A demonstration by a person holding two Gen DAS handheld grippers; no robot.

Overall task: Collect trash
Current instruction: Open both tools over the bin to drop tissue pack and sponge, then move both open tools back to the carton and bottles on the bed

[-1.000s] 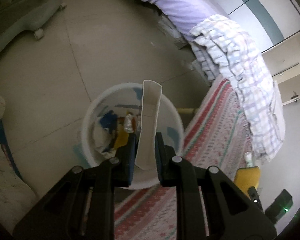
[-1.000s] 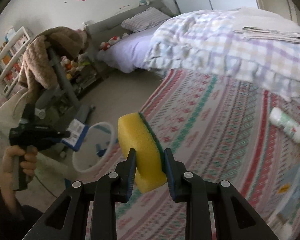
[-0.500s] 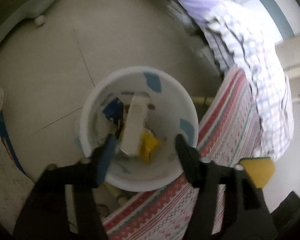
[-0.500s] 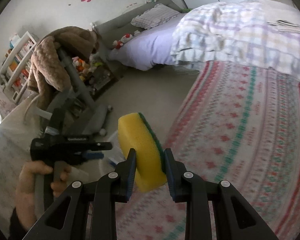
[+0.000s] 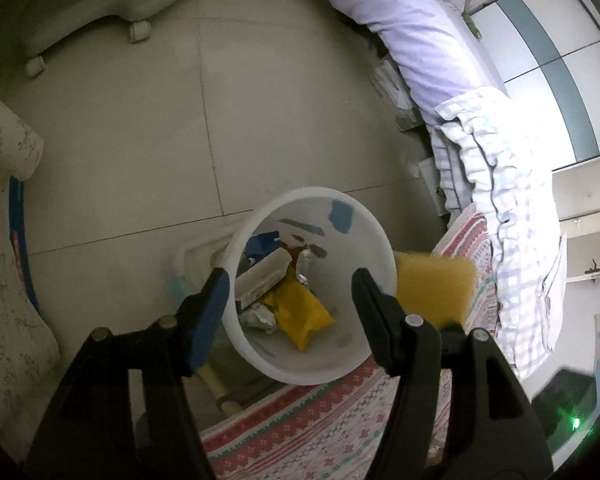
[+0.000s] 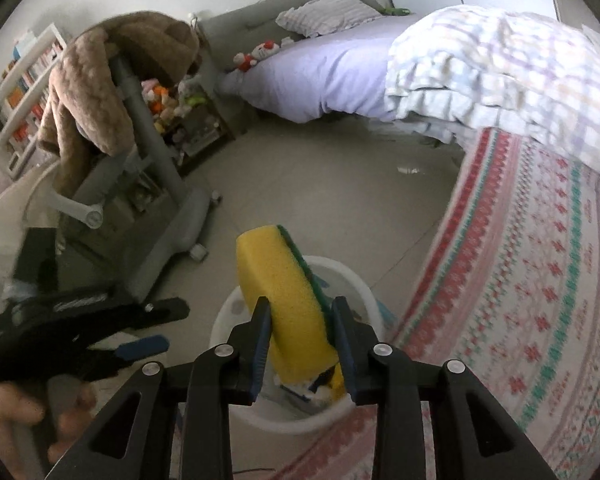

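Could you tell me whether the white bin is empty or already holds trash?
Holds trash: the white bin contains a yellow wrapper and a white box.

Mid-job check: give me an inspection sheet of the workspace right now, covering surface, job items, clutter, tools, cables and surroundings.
Surface: beige tiled floor, patterned red-and-green rug beside it.
Job's things: round white plastic bin holding a white carton, a yellow wrapper and other scraps; yellow sponge with green scouring pad.
Clutter: nothing seen loose on the floor.
Grippers: left tool open above the bin; right tool shut on the sponge, over the bin.
Cables: nothing seen.
Surroundings: lilac-sheeted bed, grey wheeled chair.
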